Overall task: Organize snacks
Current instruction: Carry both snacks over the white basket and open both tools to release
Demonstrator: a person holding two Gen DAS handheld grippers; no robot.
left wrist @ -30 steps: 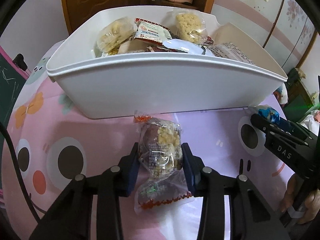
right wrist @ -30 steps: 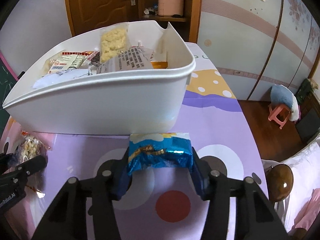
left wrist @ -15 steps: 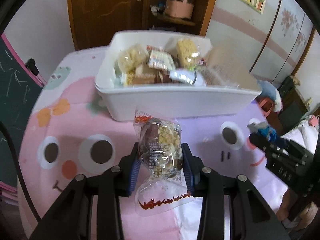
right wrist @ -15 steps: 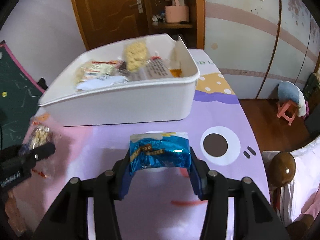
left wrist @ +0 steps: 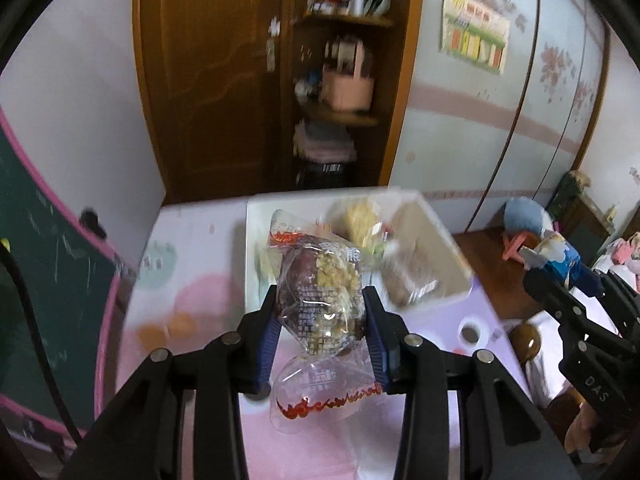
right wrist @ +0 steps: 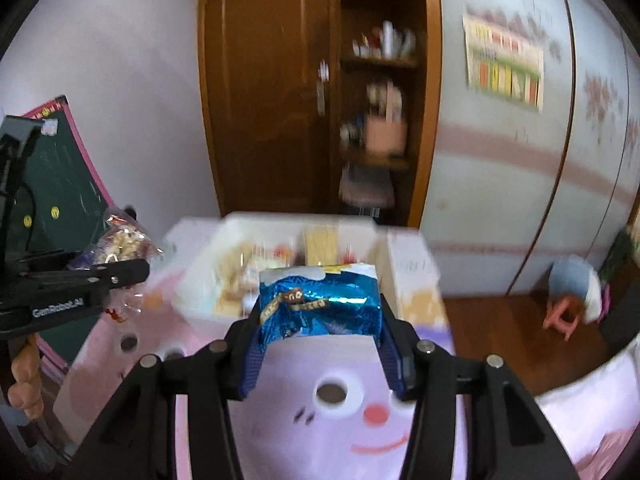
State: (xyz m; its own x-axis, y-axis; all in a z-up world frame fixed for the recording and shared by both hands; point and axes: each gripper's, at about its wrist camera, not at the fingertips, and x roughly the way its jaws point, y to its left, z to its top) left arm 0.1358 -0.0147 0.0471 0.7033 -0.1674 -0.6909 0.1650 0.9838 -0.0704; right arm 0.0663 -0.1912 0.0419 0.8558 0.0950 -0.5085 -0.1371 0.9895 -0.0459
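Note:
My left gripper [left wrist: 322, 322] is shut on a clear-wrapped brown and yellow snack [left wrist: 322, 300], held high above the table. My right gripper [right wrist: 320, 332] is shut on a blue foil snack pack [right wrist: 318, 306], also raised. The white bin [left wrist: 432, 280] holding several snack packets sits on the table beyond and below both grippers; it also shows in the right wrist view [right wrist: 208, 252]. The right gripper shows at the right of the left wrist view [left wrist: 560, 280], and the left gripper at the left of the right wrist view [right wrist: 116, 272].
The table has a pink and purple cartoon-face cover [right wrist: 340, 412]. A green chalkboard [left wrist: 36, 248] stands left. A brown door and shelf unit [left wrist: 248, 80] stand behind the table. A small pink stool [right wrist: 564, 316] is on the floor right.
Both grippers have risen and pulled back with their snacks; the bin now looks smaller and lower in both views. Both grips are unchanged.

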